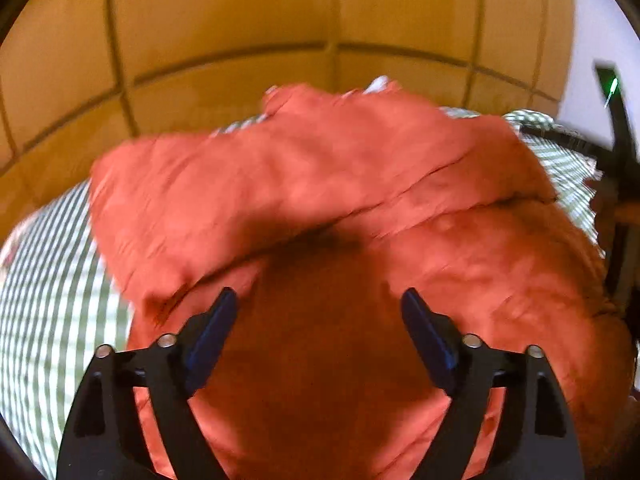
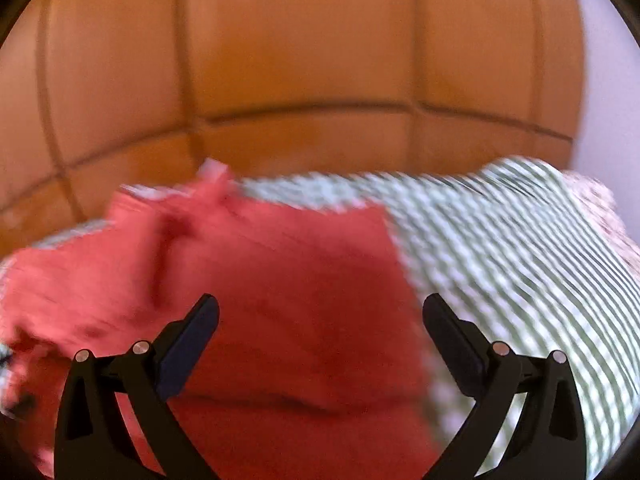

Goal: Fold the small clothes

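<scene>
1. We see the left gripper (image 1: 318,300), black-framed with dark blue finger pads, spread wide with nothing between the fingers; it sits over the orange-red crumpled cloth garment (image 1: 320,208).
2. Left pad (image 1: 212,340) is at the garment's near-left edge, right pad (image 1: 430,340) is over the garment's shaded middle. We can't tell if either touches the fabric.
3. We see the right gripper (image 2: 320,308), same build, also spread wide and holding nothing. Left pad (image 2: 188,348) is over the garment (image 2: 280,280); the right finger is past the garment's right edge, above the sheet.
4. Garment lies on the green-and-white striped bed sheet (image 1: 52,300), which shows to the garment's left in the left wrist view and to its right (image 2: 520,260) in the right wrist view.
5. In the left wrist view a flap of the garment is folded across its far half, with a dark shadow beneath the flap's near edge.
6. Behind the garment: the brown wooden panelled headboard (image 1: 280,20), grooved into rectangles, also visible from the right wrist (image 2: 300,40).
7. Both views are motion-blurred, so finer garment detail is unreadable.
</scene>
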